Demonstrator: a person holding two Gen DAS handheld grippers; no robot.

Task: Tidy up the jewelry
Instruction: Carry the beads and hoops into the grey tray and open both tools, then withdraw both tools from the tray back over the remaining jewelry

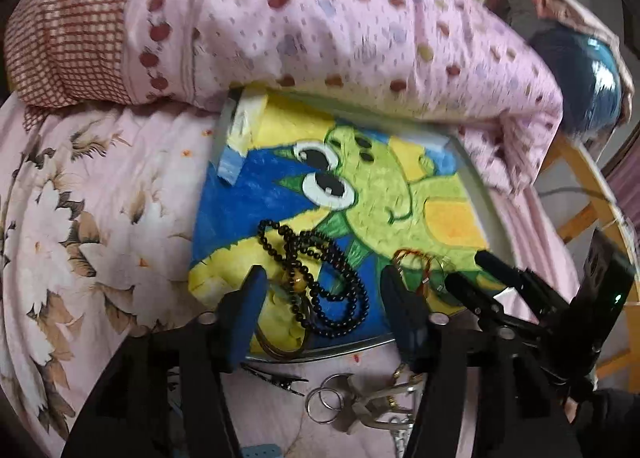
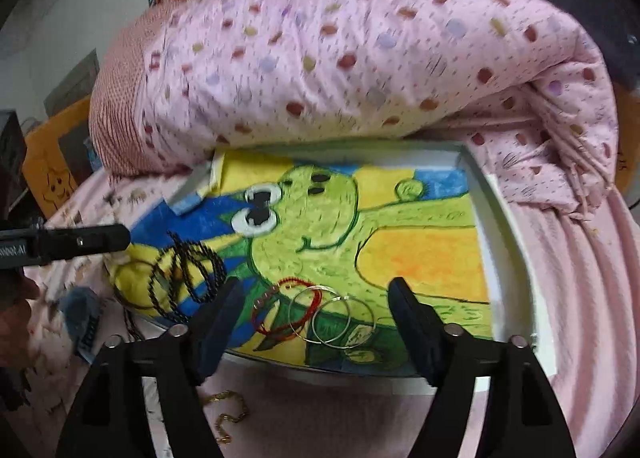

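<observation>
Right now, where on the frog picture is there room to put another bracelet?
The orange patch right of the frog's face is bare, up to the white frame. Crowded: black beads at left, red bracelet and silver rings near the front edge.

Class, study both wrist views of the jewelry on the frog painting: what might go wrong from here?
1. The black bead necklace lies in tangled loops over a brown bangle; lifting one may drag the other.
2. The silver hoops overlap the red bracelet, so the open right gripper could pinch several at once.
3. The painting sits on a soft bed, so pressing may tip it and slide pieces off.
</observation>
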